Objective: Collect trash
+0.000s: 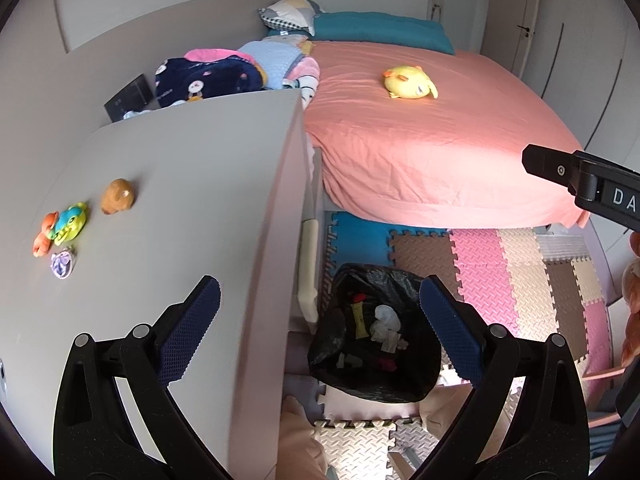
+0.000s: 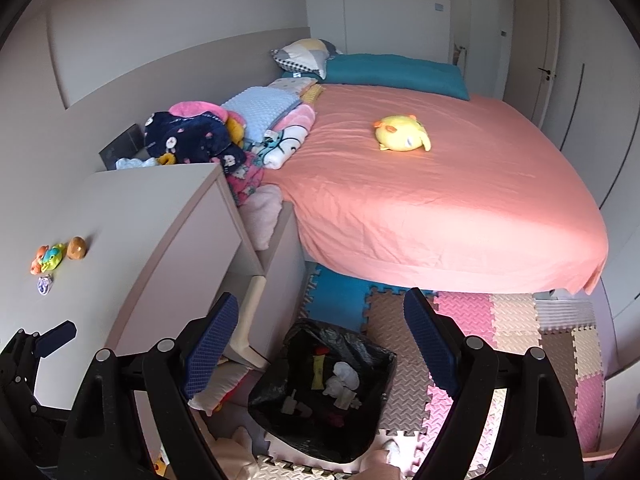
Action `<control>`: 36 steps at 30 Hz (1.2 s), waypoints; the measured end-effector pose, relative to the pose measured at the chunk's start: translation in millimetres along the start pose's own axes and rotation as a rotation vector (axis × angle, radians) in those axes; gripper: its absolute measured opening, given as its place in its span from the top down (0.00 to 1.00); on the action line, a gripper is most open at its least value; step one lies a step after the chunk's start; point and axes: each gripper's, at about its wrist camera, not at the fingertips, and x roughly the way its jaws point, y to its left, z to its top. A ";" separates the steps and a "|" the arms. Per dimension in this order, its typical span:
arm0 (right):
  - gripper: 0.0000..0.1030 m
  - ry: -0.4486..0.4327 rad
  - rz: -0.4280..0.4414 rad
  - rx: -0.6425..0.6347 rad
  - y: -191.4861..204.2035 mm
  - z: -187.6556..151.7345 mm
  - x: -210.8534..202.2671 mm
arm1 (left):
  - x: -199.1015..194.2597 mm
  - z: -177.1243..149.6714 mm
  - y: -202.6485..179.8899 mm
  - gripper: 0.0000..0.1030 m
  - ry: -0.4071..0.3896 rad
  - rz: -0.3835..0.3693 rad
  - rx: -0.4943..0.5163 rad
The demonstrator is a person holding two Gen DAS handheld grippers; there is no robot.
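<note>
Looking down from both grippers at a kid's bedroom right now. My left gripper (image 1: 320, 312) has its jaws spread wide with nothing between the blue pads, and it sits over the edge of the grey desk (image 1: 180, 200), with the trash bin (image 1: 376, 336) showing between its fingers on the floor below. My right gripper (image 2: 320, 332) is the same deal: jaws spread, nothing pinched, bin framed between the fingers.

The bin is lined with a black bag and stands on the foam puzzle mat (image 2: 500, 344), just beside the desk and near the foot of the bed (image 2: 440, 200). Inside it I can see crumpled white paper (image 1: 384, 320), a yellow wrapper (image 1: 360, 316) and some red bits.

On the desk there are 3 small toys close together: a brown round one (image 1: 117, 196), a green and yellow one (image 1: 71, 222) touching an orange one (image 1: 43, 236). Just beside them lies a small purple and white crumpled thing (image 1: 63, 264), can't tell if it's a wrapper or a toy.

Bed has a pink sheet with a yellow plush (image 2: 402, 133) lying on it, a teal pillow (image 2: 396, 72) at the head, and a pile of blankets (image 2: 200, 140) along the desk side.
</note>
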 end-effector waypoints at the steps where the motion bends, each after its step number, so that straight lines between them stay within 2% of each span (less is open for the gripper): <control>1: 0.18 -0.004 0.011 -0.003 4.3 0.3 0.0 | -0.8 -0.3 4.0 0.06 -0.002 0.004 -0.004; 13: 0.18 -0.011 0.097 -0.099 70.6 0.5 9.0 | -13.8 -11.0 63.5 0.06 -0.034 0.071 -0.097; 34: 0.18 0.016 0.212 -0.252 186.9 8.7 37.6 | -20.6 -32.5 177.4 0.06 -0.035 0.208 -0.263; 36: 0.18 0.024 0.223 -0.267 197.6 10.1 43.0 | -19.1 -32.4 188.4 0.11 -0.038 0.224 -0.278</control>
